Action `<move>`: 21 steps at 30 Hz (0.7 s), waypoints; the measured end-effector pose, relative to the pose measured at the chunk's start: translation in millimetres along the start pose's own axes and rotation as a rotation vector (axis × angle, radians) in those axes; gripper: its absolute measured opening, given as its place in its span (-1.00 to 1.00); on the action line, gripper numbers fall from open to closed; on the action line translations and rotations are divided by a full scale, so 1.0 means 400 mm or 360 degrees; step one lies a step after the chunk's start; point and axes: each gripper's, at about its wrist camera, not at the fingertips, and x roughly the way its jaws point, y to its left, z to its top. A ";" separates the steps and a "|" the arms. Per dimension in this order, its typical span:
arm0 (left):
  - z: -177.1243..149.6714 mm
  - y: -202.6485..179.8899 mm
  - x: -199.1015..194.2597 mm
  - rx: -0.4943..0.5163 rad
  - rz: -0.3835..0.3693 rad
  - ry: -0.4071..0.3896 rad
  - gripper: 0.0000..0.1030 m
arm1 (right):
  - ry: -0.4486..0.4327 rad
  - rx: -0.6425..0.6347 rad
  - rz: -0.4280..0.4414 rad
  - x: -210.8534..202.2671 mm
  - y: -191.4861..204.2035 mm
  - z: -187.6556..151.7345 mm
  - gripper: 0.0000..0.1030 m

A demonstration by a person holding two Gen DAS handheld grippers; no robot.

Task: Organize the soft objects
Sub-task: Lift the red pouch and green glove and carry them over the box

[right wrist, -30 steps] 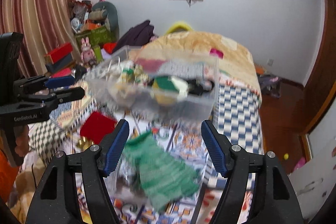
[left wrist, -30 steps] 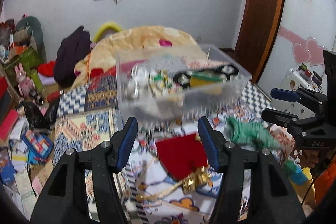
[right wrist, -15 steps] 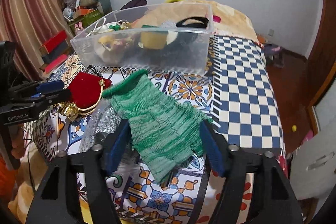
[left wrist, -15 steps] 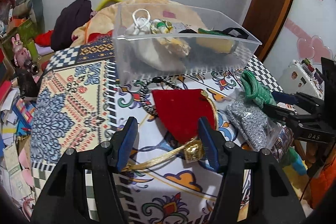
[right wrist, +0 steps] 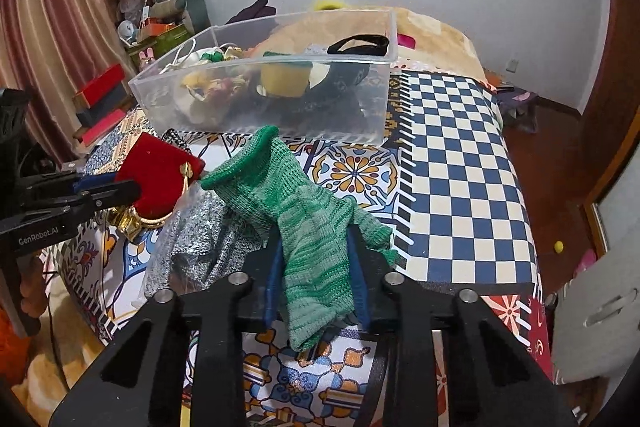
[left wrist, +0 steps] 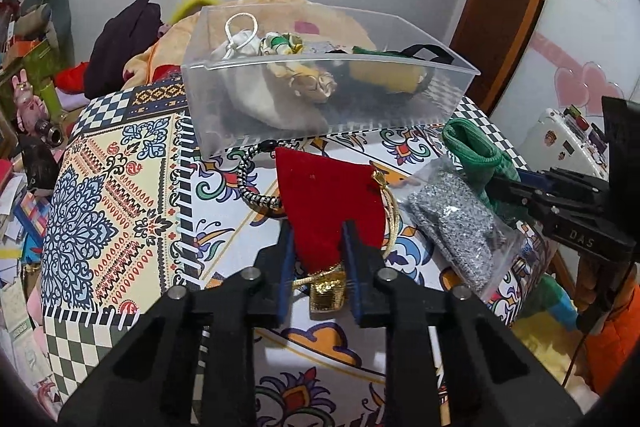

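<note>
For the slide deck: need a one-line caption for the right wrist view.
Right gripper shut on a green knit glove on the patterned tablecloth, in front of a clear bin holding soft items.

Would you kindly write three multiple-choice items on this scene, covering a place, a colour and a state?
1. Where does the clear bin stand?
A. On the patterned cloth beyond the loose items
B. On the floor
C. On the red pouch

2. What colour is the glove?
A. Blue
B. Green
C. Yellow

3. What is the left gripper doing?
A. Wide open above the bin
B. Closed on the red pouch
C. Holding the silver bag

Answers: 1 A, the bin sits behind the pouch and glove; 2 B, green knit; 3 B, the fingers pinch the pouch's narrow end.
</note>
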 end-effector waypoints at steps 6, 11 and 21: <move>0.007 -0.009 -0.036 0.0018 0.0027 -0.0054 -0.87 | -0.0052 0.0010 -0.0014 -0.026 0.000 0.010 -0.62; 0.027 0.000 -0.079 0.0010 0.0024 -0.0131 -0.91 | -0.0133 0.0008 -0.0030 -0.063 0.000 0.025 -0.64; 0.099 0.014 -0.154 0.0006 0.0025 -0.0315 -0.91 | -0.0289 0.0009 -0.0026 -0.112 0.009 0.086 -0.64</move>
